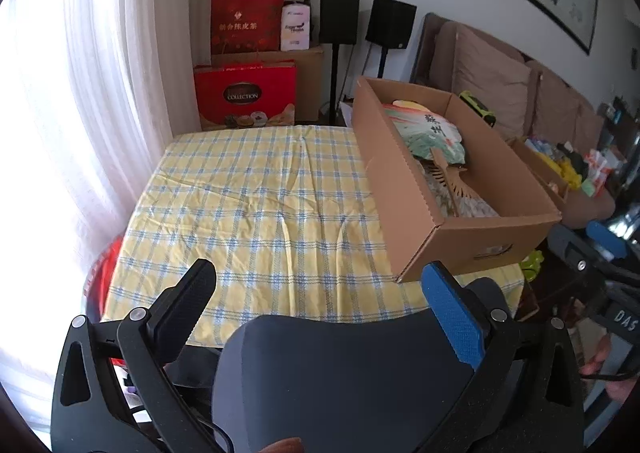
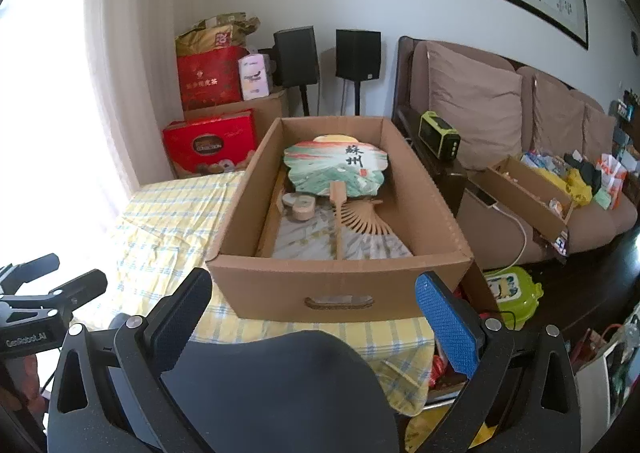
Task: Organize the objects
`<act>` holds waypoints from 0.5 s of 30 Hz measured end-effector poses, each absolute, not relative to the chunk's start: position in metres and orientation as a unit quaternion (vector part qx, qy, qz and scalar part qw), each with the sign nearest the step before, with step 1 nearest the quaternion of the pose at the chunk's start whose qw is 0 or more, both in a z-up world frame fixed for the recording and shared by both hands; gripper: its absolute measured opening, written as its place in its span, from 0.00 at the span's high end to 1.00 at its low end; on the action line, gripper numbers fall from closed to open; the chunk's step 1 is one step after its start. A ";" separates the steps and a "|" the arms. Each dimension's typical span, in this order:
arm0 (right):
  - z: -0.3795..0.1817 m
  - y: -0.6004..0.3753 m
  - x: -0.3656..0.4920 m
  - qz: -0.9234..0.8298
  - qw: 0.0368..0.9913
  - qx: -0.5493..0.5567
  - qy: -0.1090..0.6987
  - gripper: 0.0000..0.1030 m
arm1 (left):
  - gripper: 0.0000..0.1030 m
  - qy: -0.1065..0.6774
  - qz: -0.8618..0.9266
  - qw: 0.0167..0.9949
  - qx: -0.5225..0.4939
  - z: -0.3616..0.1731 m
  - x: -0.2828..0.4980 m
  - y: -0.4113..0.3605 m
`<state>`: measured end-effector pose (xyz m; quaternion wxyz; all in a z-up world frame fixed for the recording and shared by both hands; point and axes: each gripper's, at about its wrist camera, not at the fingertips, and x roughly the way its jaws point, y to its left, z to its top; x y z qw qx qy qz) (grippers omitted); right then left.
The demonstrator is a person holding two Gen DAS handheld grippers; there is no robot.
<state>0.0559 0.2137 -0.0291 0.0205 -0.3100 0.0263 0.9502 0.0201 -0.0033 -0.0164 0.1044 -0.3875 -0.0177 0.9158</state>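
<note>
Fan (image 2: pixel 336 169) flat in box (image 2: pixel 340 293), handle toward camera

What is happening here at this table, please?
A person holds two grippers above a table with a yellow checked cloth. Both the left gripper and the right gripper are open and hold nothing. A cardboard box stands on the table's right side. Inside it lie a painted round fan, a folding fan and some small round wooden pieces. The rest of the cloth is bare.
</note>
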 end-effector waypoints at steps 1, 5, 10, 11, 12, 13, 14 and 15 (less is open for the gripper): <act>-0.029 0.213 0.056 0.950 0.021 -0.311 0.027 0.00 | 0.00 -0.027 0.914 0.108 -0.390 -0.017 0.019 -0.006; -0.031 0.211 0.055 0.949 0.022 -0.313 0.027 0.00 | 0.00 -0.037 0.914 0.105 -0.391 -0.016 0.017 -0.009; -0.033 0.209 0.054 0.948 0.026 -0.316 0.028 0.00 | 0.00 -0.025 0.912 0.098 -0.397 -0.018 0.016 -0.005; -0.034 0.209 0.053 0.948 0.027 -0.316 0.030 0.00 | 0.00 -0.024 0.913 0.097 -0.396 -0.018 0.017 -0.004; -0.034 0.209 0.053 0.948 0.028 -0.316 0.030 0.00 | 0.00 -0.023 0.913 0.098 -0.396 -0.018 0.017 -0.003; -0.034 0.208 0.053 0.948 0.028 -0.316 0.030 0.00 | 0.00 -0.023 0.913 0.097 -0.395 -0.017 0.018 -0.002; -0.034 0.208 0.053 0.948 0.028 -0.316 0.029 0.00 | 0.00 -0.022 0.914 0.097 -0.394 -0.017 0.018 -0.001; -0.034 0.208 0.053 0.948 0.027 -0.316 0.029 0.00 | 0.00 -0.022 0.914 0.098 -0.393 -0.017 0.018 0.000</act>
